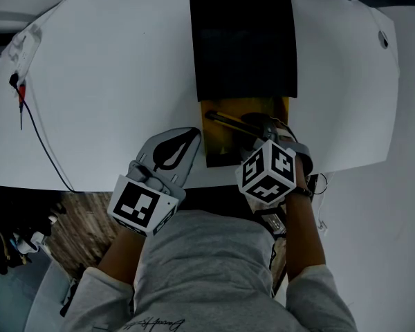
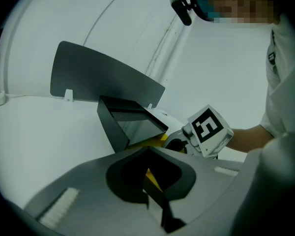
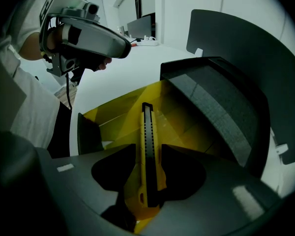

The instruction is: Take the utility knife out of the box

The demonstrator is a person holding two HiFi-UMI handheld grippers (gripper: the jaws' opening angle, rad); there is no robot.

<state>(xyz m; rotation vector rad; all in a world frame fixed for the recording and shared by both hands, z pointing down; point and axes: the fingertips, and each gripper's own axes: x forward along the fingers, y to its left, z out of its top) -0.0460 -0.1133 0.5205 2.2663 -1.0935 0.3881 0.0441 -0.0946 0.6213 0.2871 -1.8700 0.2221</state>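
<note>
A: Head view: white table [image 1: 111, 68], matte black sleeve [image 1: 242, 40], glossy yellow box [image 1: 214, 149] slid out of it. Knife [image 1: 228, 120]?
B: Slim dark bar lying in the box. Right gripper [image 1: 261, 128] above it, tips behind its cube; left gripper [image 1: 196, 131] at the box's left edge.
A: Left gripper view?
B: Tips pressed together; thin yellow-edged strip in the hollow, unclear if pinched.
A: Right gripper view?
B: 2 jaws spread, notched yellow-and-black knife lengthwise between them.

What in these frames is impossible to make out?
1. Head view: the right hand-held gripper covers the knife's near end.
2. Every view: the black cover hides the yellow tray's far part.
3. Left gripper view: whether the left hand-held gripper clamps the tray's edge; its jaws cover the contact.
</note>
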